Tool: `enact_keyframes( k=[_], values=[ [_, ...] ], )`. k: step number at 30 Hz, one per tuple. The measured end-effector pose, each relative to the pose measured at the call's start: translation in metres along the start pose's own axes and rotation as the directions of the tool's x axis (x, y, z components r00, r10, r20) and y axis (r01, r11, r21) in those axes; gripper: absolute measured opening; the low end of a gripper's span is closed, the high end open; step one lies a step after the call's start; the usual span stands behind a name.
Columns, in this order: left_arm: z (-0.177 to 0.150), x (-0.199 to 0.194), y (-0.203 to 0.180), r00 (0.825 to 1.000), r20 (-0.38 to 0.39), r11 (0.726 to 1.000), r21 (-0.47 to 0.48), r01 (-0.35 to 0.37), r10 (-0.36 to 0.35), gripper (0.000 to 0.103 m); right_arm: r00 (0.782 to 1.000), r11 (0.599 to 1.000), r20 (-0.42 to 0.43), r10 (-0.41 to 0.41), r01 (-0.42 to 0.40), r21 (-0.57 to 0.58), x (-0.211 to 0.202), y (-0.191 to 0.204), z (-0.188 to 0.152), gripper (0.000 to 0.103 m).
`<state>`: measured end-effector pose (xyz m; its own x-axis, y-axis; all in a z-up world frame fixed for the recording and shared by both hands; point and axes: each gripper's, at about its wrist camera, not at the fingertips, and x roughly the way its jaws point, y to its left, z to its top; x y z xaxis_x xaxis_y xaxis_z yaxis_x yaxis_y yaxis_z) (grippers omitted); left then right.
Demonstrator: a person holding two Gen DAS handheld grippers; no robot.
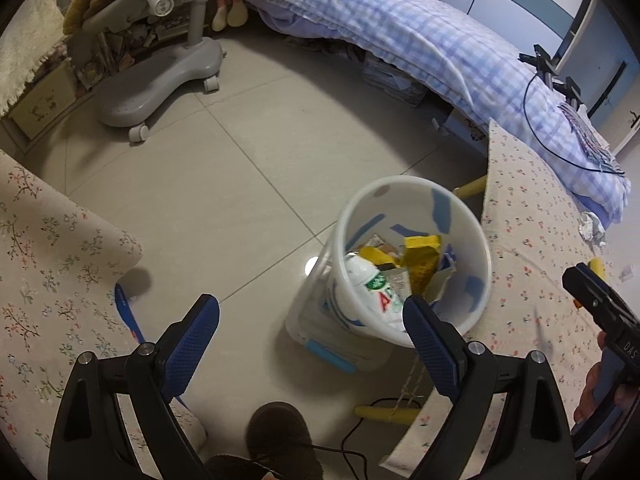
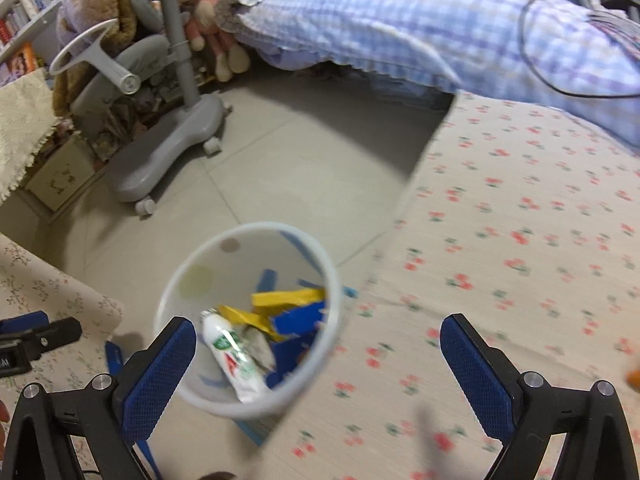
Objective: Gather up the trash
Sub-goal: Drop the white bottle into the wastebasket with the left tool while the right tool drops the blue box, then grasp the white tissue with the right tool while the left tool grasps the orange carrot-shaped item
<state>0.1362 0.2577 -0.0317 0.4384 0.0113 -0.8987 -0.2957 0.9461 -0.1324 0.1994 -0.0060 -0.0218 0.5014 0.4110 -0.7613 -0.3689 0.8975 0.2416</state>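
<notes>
White bin (image 1: pixel 416 264) on the floor beside your flowered surface (image 1: pixel 532 240): holds a white tube (image 2: pixel 236 356), yellow wrappers (image 1: pixel 420 264), blue scraps. Your left tool (image 1: pixel 312 320) and right tool (image 2: pixel 318 348): both wide, empty.

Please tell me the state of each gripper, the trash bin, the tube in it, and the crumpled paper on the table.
Left gripper: open, holding nothing.
Right gripper: open, holding nothing.
Trash bin: upright on the floor, no lid, partly filled.
White tube: lying inside the bin.
Crumpled paper: on the floral tablecloth, not collected yet.
</notes>
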Motion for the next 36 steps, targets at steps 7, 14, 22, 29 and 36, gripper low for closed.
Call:
enact_keyframes(
  k=[7, 14, 22, 29, 36],
  values=[
    [0.001, -0.007, -0.042, 0.998, 0.014, 0.998, 0.014, 0.056, -0.056, 0.097, 0.997, 0.997, 0.005, -0.074, 0.074, 0.03, -0.036, -0.039, -0.006, 0.1],
    [0.003, -0.008, -0.093, 0.995, 0.02, 0.994, 0.055, 0.092, -0.093, 0.103, 0.991, 0.985, 0.009, -0.133, 0.131, 0.114, -0.071, -0.097, -0.01, 0.1],
    [0.002, 0.0, -0.153, 0.993, -0.001, 0.986, 0.116, 0.116, -0.117, 0.103, 0.977, 0.959, -0.004, -0.215, 0.212, 0.19, -0.106, -0.162, -0.014, 0.1],
    [0.002, 0.016, -0.217, 0.99, -0.023, 0.973, 0.187, 0.138, -0.136, 0.103, 0.96, 0.916, -0.038, -0.277, 0.276, 0.29, -0.129, -0.222, -0.022, 0.1],
    [-0.002, 0.036, -0.279, 0.986, -0.056, 0.958, 0.232, 0.168, -0.16, 0.103, 0.936, 0.863, -0.092, -0.34, 0.349, 0.365, -0.135, -0.275, -0.033, 0.1]
  ],
)
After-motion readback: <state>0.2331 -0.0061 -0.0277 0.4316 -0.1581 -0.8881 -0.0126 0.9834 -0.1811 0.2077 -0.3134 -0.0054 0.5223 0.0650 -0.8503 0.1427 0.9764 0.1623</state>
